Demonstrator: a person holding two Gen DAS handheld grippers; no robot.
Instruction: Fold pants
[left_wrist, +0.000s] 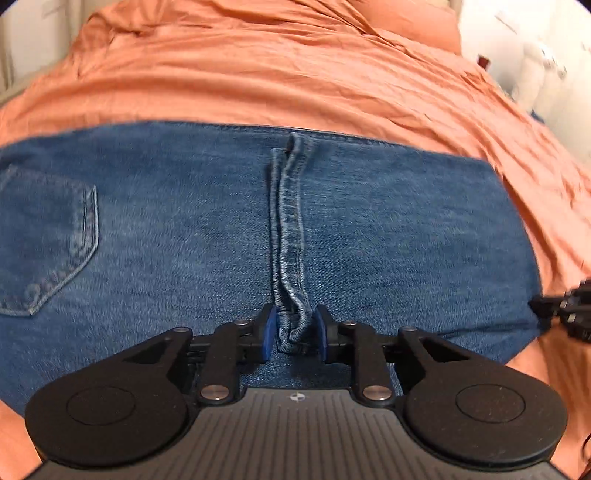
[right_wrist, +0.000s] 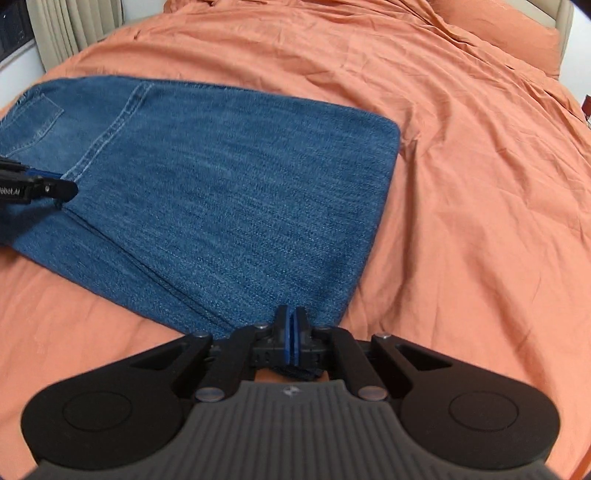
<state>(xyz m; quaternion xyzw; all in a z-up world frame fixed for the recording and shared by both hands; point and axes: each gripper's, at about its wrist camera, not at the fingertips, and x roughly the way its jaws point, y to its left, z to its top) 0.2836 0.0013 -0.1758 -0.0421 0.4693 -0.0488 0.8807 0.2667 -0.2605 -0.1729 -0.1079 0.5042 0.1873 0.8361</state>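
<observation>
Folded jeans (right_wrist: 221, 177) lengthwise across bedsheet (right_wrist: 461, 184)

I was working in a bedroom of a home, going by what my cameras gave me. A wide bed filled both views, covered in a rumpled orange sheet (right_wrist: 461, 177), with a matching orange pillow (right_wrist: 517, 33) lying at its far end. Pale pleated curtains (right_wrist: 74, 26) hung in the far left corner beside what looked like a dark window (right_wrist: 14, 33). To the right of the bed I saw white shapes, too blurred to name, perhaps furniture.
</observation>
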